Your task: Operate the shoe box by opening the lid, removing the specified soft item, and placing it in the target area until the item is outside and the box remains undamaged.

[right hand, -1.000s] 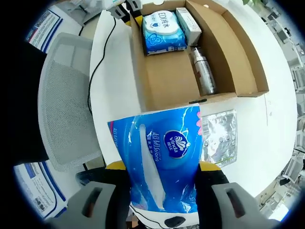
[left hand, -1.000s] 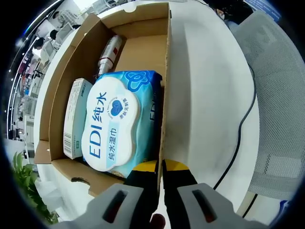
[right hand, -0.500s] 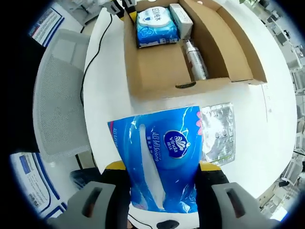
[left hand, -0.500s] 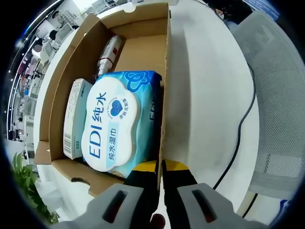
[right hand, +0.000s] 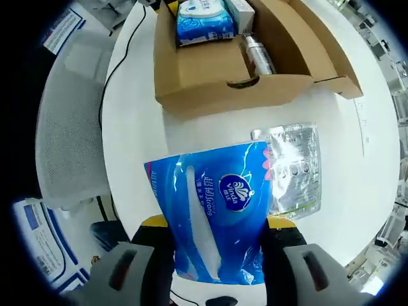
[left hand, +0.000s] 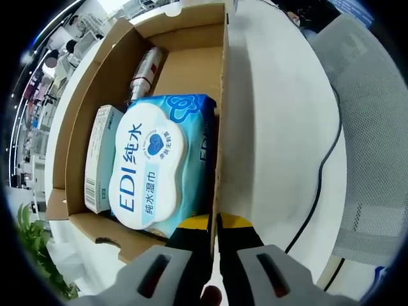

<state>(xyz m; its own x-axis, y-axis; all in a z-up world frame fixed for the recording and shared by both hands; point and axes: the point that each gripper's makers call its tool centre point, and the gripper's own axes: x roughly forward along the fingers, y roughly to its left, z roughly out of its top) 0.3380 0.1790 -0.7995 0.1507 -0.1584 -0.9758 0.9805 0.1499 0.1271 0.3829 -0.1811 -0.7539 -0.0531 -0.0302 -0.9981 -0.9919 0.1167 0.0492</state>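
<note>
Shoe box (left hand: 191, 70): open brown cardboard, running from lower left to top centre of the left gripper view; at the top of the right gripper view (right hand: 210, 76).
Box contents: a wet wipes pack (left hand: 156, 166) with a glossy white oval lid and blue film, lying flat against the right wall; a narrow white carton (left hand: 101, 156) touching its left side; a slim metallic bottle (left hand: 145, 71) further up, by the left wall. The upper right part of the box floor is bare cardboard.
Left gripper (left hand: 215, 237): clamped onto the box's thin right wall at lower centre, one jaw inside and one outside.
Right gripper (right hand: 217, 252): grasping the tissue pack (right hand: 213, 213), a soft, shiny blue plastic package, at its lower end; the pack is outside the box, over the table.
Foil pouch (right hand: 293, 169): crinkled silver, flat on the table just right of the tissue pack, below the box's near end.
Table (left hand: 280, 127): round, smooth white; a wide bare band lies right of the box up to the curved edge.
Cable (left hand: 325, 166): thin, black, trailing along that edge.
Chair (right hand: 67, 127): grey mesh, beyond the table's left edge in the right gripper view.
</note>
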